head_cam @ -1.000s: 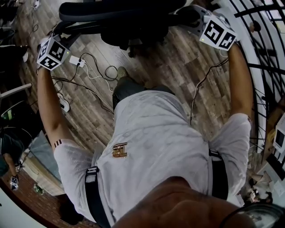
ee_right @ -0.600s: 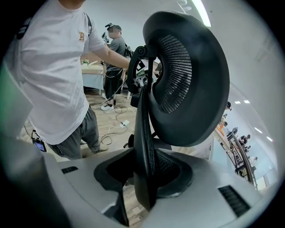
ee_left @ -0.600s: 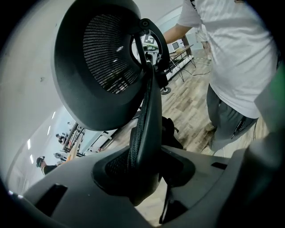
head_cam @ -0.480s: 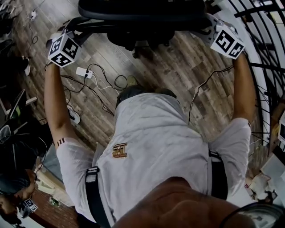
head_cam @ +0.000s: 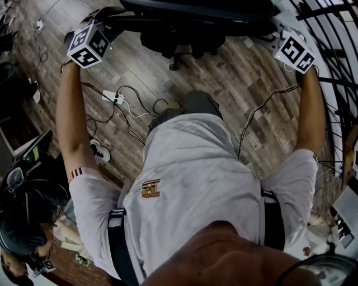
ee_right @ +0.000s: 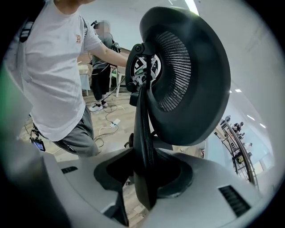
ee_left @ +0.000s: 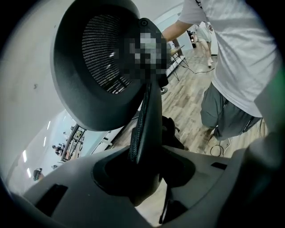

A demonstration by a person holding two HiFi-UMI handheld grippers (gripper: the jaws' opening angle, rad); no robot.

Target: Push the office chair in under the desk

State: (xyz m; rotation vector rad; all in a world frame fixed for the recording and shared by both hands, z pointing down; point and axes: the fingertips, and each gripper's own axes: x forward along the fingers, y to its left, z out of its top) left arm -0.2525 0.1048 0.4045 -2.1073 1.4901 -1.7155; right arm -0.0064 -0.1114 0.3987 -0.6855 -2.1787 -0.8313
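Wood floor (head_cam: 240, 84) | left gripper (ee_left: 143, 167), right gripper (ee_right: 144, 171): both seemingly clamp office chair (head_cam: 196, 12) backrest

Your right gripper (ee_right: 142, 178) is clamped on the office chair (ee_right: 143, 124), gripping the thin edge of its back. The round mesh headrest (ee_right: 189, 75) looms above. Your white T-shirt (ee_right: 58, 67) fills the left, over a cable-strewn wooden floor (ee_right: 109, 133).

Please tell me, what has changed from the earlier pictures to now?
The office chair rolled forward, toward the top of the head view. The left gripper and right gripper went forward with it. Unchanged: both stay closed on the edges of the chair's back.
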